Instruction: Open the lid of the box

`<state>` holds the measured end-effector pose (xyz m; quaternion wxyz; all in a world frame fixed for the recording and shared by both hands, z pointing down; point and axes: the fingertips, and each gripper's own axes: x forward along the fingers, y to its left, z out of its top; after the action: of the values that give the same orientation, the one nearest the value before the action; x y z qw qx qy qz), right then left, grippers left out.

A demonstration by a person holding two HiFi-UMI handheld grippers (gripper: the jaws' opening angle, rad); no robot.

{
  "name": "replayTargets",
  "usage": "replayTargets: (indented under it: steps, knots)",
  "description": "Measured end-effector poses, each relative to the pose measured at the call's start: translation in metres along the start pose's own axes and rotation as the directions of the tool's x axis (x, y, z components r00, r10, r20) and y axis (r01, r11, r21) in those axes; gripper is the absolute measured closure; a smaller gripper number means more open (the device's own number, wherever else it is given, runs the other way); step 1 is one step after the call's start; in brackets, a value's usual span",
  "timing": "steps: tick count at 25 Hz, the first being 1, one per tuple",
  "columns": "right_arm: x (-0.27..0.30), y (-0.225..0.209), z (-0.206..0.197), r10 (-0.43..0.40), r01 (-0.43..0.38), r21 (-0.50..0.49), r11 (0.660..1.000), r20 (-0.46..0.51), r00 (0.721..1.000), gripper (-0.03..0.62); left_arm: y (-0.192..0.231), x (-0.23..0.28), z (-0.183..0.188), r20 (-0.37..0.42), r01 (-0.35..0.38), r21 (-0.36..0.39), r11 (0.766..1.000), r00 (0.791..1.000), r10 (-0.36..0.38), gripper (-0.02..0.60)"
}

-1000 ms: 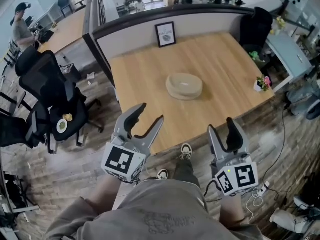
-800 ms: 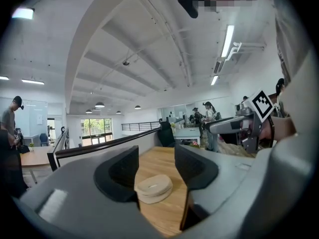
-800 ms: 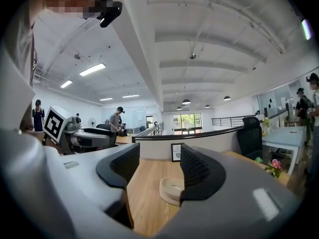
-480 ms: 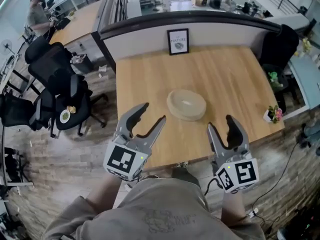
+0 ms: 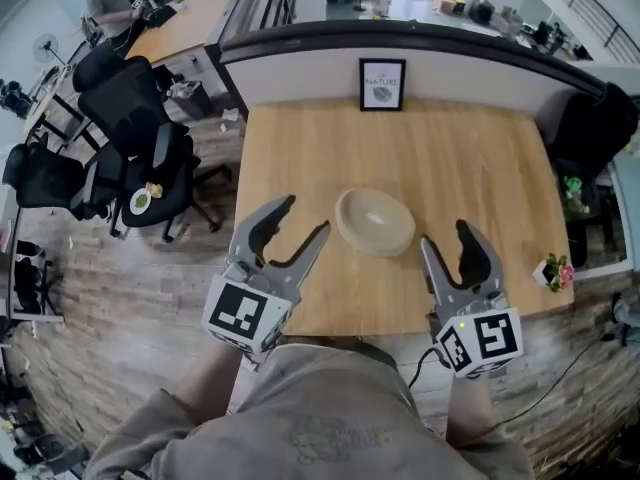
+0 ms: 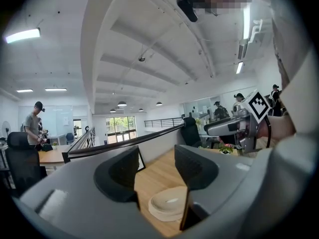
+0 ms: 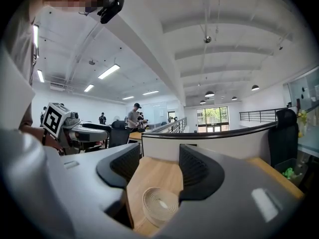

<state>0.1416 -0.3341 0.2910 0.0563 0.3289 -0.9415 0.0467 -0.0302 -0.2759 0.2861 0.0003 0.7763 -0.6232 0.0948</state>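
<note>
A round, flat beige box [image 5: 374, 220] with its lid on lies in the middle of the wooden table [image 5: 470, 168]. My left gripper [image 5: 300, 223] hovers over the table's near edge, just left of the box, jaws open and empty. On the other side my right gripper [image 5: 447, 238] is also open and empty, near and right of the box. In the left gripper view the box [image 6: 168, 203] shows low between the open jaws of the left gripper [image 6: 155, 168], well ahead of them. The right gripper view shows the box [image 7: 159, 203] the same way, beyond the right gripper [image 7: 158, 168].
A framed picture [image 5: 382, 84] leans on the curved partition [image 5: 300, 63] at the table's far edge. A small potted plant [image 5: 556, 271] stands at the right near corner. Black office chairs [image 5: 130, 168] stand on the floor to the left.
The table and box have come nearer and more central in the head view. Both grippers now reach over the table's near edge, flanking the box. Their jaws stay open.
</note>
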Motion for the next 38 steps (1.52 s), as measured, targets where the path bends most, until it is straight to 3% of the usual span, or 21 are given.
replayTargets:
  steps: [7,13,18,28,32,38]
  knots:
    - [0.013,-0.014,-0.015,-0.01,0.01,0.013,1.0,-0.035,0.999,0.353,0.01,0.004,-0.005,0.005,0.021,-0.048,0.999,1.0,-0.021,0.354]
    - [0.025,-0.015,-0.022,-0.035,0.037,0.029,0.999,-0.059,0.998,0.353,0.022,0.012,-0.017,-0.016,0.062,-0.024,0.998,0.998,-0.063,0.354]
    - [0.033,-0.023,-0.037,-0.073,0.076,0.029,0.997,-0.111,0.991,0.353,0.024,0.029,-0.043,-0.085,0.138,0.073,0.988,0.988,-0.132,0.354]
    - [0.081,-0.011,-0.072,-0.044,0.047,0.016,0.999,-0.179,0.983,0.353,0.053,0.085,-0.112,-0.176,0.261,0.14,0.955,0.956,-0.236,0.338]
    - [0.109,-0.005,-0.093,0.0,0.006,0.029,1.0,-0.193,0.981,0.353,0.059,0.11,-0.15,-0.246,0.312,0.153,0.938,0.931,-0.269,0.327]
    - [0.139,0.009,-0.146,0.079,-0.073,0.03,0.997,-0.271,0.959,0.353,0.055,0.133,-0.214,-0.344,0.424,0.086,0.901,0.862,-0.373,0.285]
